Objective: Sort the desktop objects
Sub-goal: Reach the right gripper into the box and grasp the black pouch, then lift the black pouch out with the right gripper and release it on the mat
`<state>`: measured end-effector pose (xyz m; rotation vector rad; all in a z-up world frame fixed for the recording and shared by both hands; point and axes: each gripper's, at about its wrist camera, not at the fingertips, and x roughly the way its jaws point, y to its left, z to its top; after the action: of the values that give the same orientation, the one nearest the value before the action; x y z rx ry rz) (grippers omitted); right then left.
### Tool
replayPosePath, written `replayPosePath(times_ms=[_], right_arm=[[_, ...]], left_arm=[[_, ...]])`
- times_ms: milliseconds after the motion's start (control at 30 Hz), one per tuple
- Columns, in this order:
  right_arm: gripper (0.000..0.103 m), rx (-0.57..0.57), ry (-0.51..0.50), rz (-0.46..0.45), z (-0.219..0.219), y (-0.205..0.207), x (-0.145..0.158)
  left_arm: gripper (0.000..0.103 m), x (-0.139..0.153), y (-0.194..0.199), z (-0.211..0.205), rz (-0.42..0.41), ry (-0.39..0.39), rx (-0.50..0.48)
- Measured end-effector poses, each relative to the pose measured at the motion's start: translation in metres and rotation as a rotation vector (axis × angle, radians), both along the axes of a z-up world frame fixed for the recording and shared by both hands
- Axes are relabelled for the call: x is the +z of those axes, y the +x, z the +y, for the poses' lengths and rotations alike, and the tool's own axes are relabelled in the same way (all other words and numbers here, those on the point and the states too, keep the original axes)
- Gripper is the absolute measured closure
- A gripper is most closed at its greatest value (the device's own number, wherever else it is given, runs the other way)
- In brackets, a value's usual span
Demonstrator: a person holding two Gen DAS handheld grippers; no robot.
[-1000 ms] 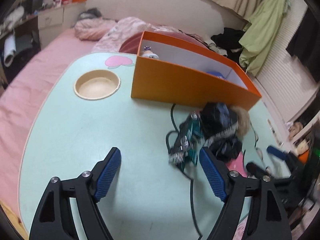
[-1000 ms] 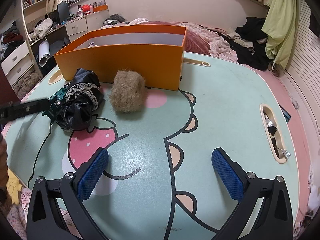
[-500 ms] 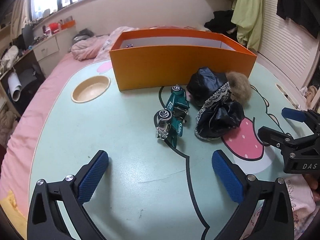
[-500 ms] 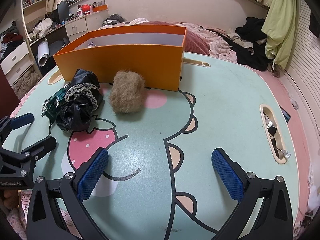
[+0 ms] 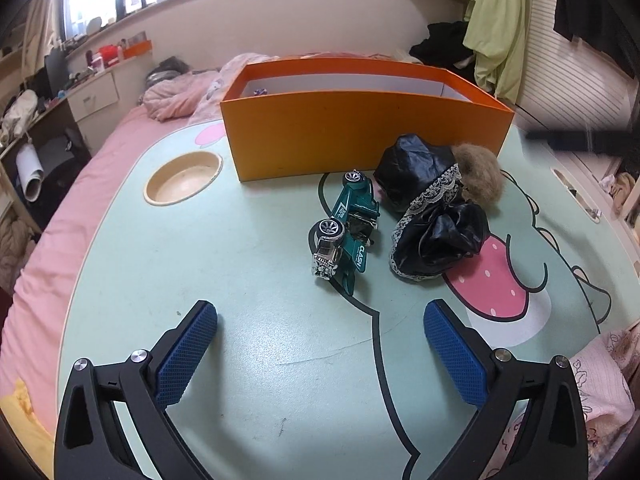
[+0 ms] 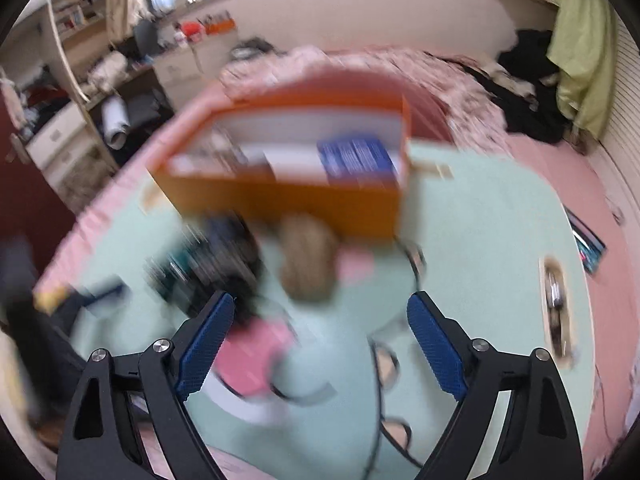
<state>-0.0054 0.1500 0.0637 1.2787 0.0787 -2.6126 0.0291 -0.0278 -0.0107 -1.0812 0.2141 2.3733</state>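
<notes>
With both hand-held grippers, left (image 5: pixel 320 354) and right (image 6: pixel 320 344), unclenched and empty, pinch the rigid, likely weighty green toy car (image 5: pixel 347 228) across its narrow body, not its wheels.

Smooth print, gloss and fur on the tabletop

The tabletop (image 5: pixel 240 280) looks smooth, faintly sheeny and printed, scuffed in places. At frame centre the toy car (image 5: pixel 348 228) is glossy green with chrome-bright metal-looking parts. Right of it, the black cloth (image 5: pixel 436 224) is shiny, crinkled and edged in pale lace, touching a matt, shaggy brown fur ball (image 5: pixel 482 174). The orange box (image 5: pixel 360 136) above looks like matt card with a white lining. The left claw (image 5: pixel 320 356) has matt black plastic-looking arms, silver rivets and blue knurled pads (image 5: pixel 186 354).
</notes>
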Motion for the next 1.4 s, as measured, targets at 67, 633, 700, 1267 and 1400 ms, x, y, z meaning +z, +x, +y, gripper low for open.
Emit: replayPosePath(times_ms=[67,633,700,1267,1400], right_arm=[[0.015,0.040,-0.054,-0.033,-0.009,-0.027,0.019],[0.052,0.023,0.071,-0.374,-0.085,-0.166,-0.058],[0.059,0.022,0.145,-0.362,-0.085,-0.168,-0.057],[0.062,0.034,-0.089,-0.063,-0.049,-0.115,0.033],[0.062,0.070,-0.008,0.018,-0.055,-0.063,0.050]], left_arm=[[0.000,0.000,0.000,0.000,0.000,0.000,-0.001],[0.000,0.001,0.003,0.002,-0.001,0.001,-0.005],[0.000,0.001,0.003,0.002,-0.002,0.001,-0.005],[0.000,0.002,0.003,0.002,-0.002,0.002,-0.008],[0.000,0.002,0.003,0.002,-0.003,0.001,-0.009]])
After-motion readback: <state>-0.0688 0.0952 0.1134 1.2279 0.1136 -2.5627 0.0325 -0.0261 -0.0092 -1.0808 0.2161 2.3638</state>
